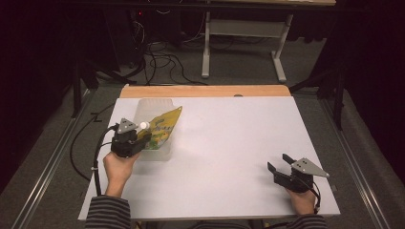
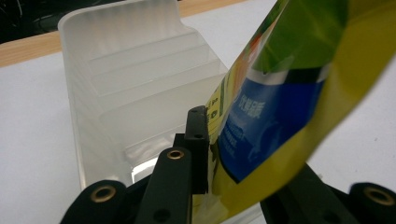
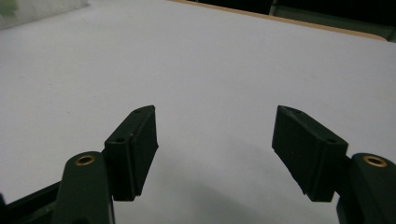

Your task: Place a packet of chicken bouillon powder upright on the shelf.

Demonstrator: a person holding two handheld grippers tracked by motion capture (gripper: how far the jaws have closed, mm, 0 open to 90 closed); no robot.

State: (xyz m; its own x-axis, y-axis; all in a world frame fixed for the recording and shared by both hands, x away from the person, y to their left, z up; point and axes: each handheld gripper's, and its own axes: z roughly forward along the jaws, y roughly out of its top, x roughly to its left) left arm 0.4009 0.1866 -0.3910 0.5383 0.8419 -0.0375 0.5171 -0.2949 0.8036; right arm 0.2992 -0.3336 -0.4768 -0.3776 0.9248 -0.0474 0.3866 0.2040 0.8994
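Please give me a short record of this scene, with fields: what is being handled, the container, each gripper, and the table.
item handled: yellow-green spouted pouch with a white cap, tilted, lower end inside the bin
container: translucent plastic bin with stepped dividers, at the table's far left
left gripper: left gripper at the bin's near end, pouch between its jaws; one jaw lies against the pouch, grip not certain
right gripper: right gripper open, nothing between the jaws, near the table's right front
table: white table with a wooden far edge

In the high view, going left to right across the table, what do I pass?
Left hand-held gripper → yellow-green spouted pouch leaning in the translucent plastic bin → bare white tabletop → right hand-held gripper, jaws apart.
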